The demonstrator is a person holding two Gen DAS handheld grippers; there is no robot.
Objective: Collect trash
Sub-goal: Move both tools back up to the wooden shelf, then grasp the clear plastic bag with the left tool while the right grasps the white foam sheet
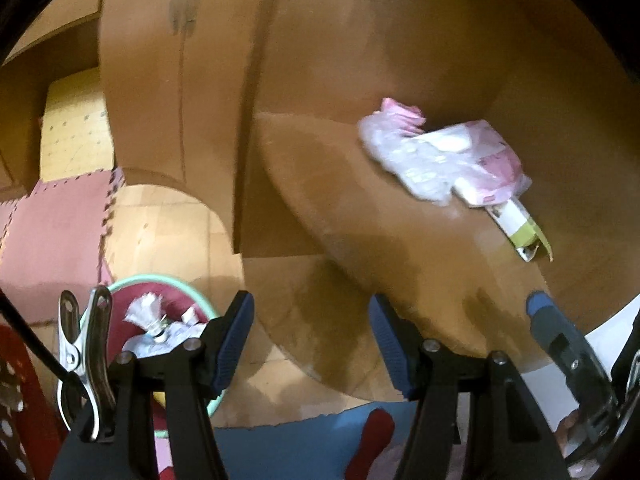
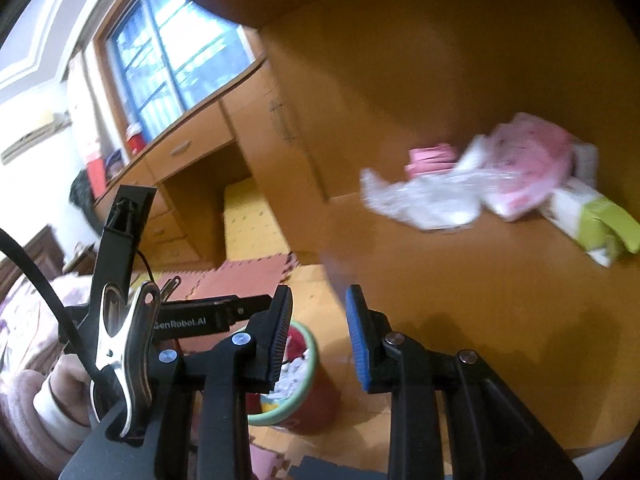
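Wood-brown desk top (image 1: 340,208) carries the remaining trash: clear plastic bag (image 1: 404,156), pink wrapper (image 1: 496,176), green-and-white carton (image 1: 524,232), bunched at the back near the wall. Left wrist view: left gripper (image 1: 310,344) gapes wide, nothing between the pads. Bin (image 1: 132,292) sits on the floor below the desk edge, already holding crumpled paper, so drops are short.

Right wrist view: right gripper (image 2: 320,340) is partly open and empty, aimed toward the pile; bin (image 2: 308,384) directly beneath.
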